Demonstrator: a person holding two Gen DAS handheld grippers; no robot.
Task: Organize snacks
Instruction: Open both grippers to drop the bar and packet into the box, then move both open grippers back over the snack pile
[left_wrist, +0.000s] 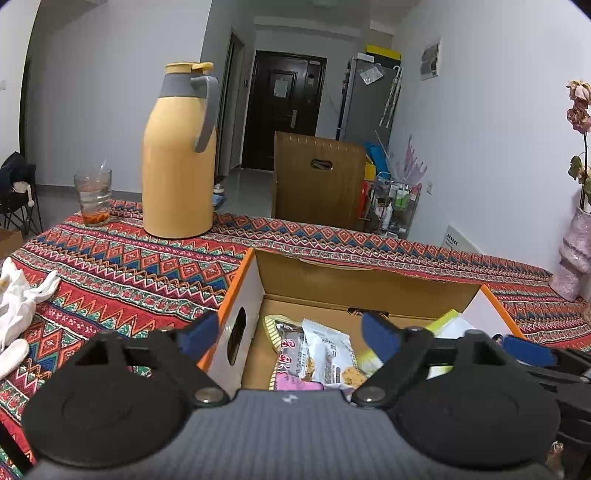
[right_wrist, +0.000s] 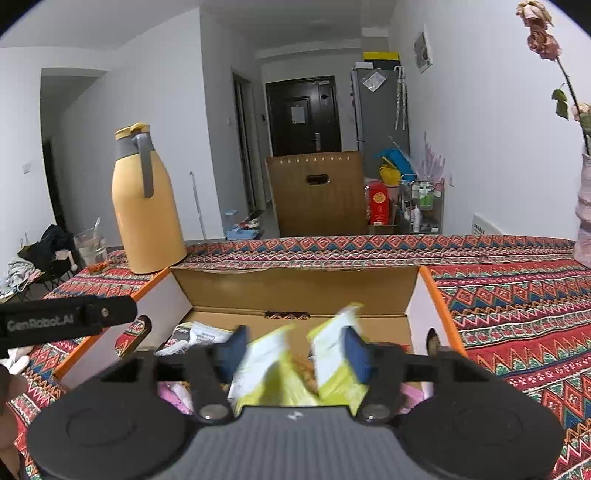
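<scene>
Your right gripper (right_wrist: 291, 350), jaws apart, is dropping yellow-green snack packets (right_wrist: 284, 369) into the cardboard box (left_wrist: 354, 284); your left gripper (left_wrist: 290, 336) gapes empty above packets (left_wrist: 325, 354) already inside.

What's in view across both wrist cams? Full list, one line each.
box: 1, cardboard with orange edges, on the tablecloth, open
snack packets: several, white, pink, brown, inside the box
yellow-white packets: 2, blurred, between the right gripper's fingers above the box
thermos: 1, yellow with grey handle, behind the box to the left
glass: 1, clear with orange bits at the bottom, left of the thermos
tablecloth: 1, red patterned, over the table
vase: 1, pink, with dried flowers, far right
white cloth: 1, left edge
left gripper: black, blue pads, open, at the box's left wall
right gripper: black, blue pads, open
</scene>
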